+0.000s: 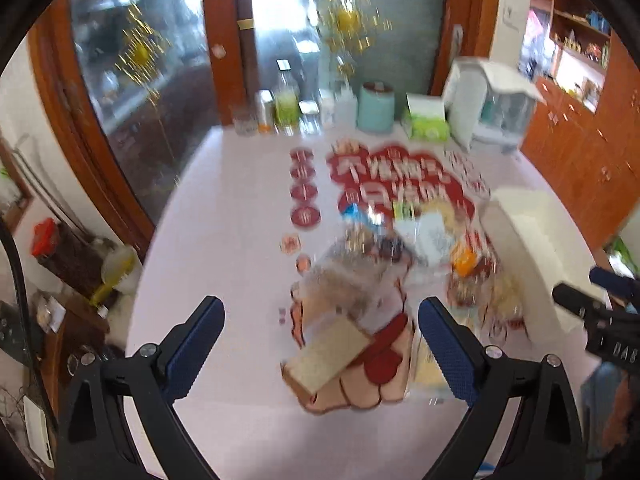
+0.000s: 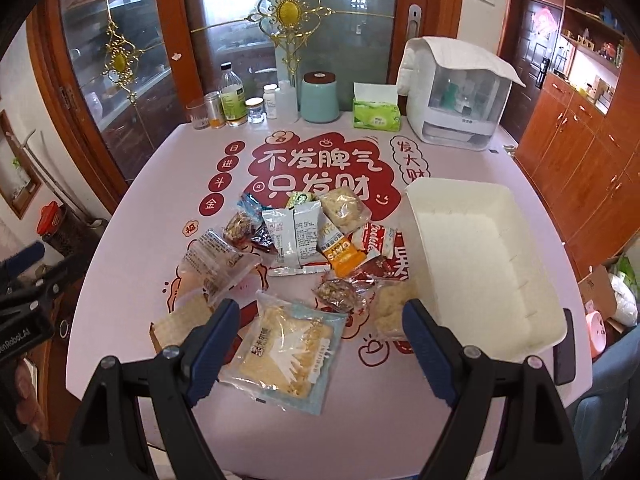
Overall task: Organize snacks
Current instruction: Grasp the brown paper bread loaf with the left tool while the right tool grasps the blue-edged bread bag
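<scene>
While both grippers, left gripper (image 1: 320, 344) and right gripper (image 2: 320, 344), are spread empty, the cracker packet (image 2: 280, 354) should be pinched squarely, then carried to the white bin (image 2: 516, 344) at two o'clock.

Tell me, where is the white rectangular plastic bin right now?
In the right wrist view, the white rectangular plastic bin sits on the table's right side, just right of the snack packets.

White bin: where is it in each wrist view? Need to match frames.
Left wrist: white bin at the right edge, blurred, right of the snack pile.
Right wrist: white bin right of centre, open and with nothing in it, beside the snack pile.
Shared landmark: teal canister at the table's far edge.
</scene>
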`<state>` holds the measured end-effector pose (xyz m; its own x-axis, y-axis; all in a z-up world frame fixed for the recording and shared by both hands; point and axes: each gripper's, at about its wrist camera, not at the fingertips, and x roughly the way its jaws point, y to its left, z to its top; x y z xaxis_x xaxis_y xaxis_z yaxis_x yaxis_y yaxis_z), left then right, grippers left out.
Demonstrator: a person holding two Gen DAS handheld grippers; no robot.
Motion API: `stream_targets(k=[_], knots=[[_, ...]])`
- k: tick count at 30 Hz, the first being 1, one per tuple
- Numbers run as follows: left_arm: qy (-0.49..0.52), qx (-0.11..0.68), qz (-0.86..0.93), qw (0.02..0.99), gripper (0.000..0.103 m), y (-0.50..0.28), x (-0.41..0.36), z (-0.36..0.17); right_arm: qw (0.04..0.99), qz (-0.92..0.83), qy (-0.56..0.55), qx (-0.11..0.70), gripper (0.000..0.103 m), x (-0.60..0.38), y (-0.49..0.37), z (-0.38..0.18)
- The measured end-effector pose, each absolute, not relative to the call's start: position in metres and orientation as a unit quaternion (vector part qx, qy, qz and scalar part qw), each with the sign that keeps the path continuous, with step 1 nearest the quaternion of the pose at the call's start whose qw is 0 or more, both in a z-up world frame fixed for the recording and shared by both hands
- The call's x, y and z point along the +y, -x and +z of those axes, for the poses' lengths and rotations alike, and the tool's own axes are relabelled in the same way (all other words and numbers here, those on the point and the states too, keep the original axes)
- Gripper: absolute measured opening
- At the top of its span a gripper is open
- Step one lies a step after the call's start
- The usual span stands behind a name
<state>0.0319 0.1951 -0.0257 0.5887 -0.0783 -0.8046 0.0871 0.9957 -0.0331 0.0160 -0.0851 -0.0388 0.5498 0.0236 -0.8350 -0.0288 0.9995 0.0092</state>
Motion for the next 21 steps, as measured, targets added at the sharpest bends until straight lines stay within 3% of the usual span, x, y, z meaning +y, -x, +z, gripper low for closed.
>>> stream_targets(k=[8, 21], knots=[[-0.074, 0.504, -0.105, 0.854, 0.097, -0.041, 0.201, -0.109, 0.851, 0.001, -0.027, 0.524, 0.084, -0.075, -0.024, -0.095], [-0.047, 0.591, -0.146, 0.792, 0.097, -0.076, 0.207, -0.216, 0.808, -0.009, -0.090, 0.582, 0.084, -0.078, -0.032, -0.199]])
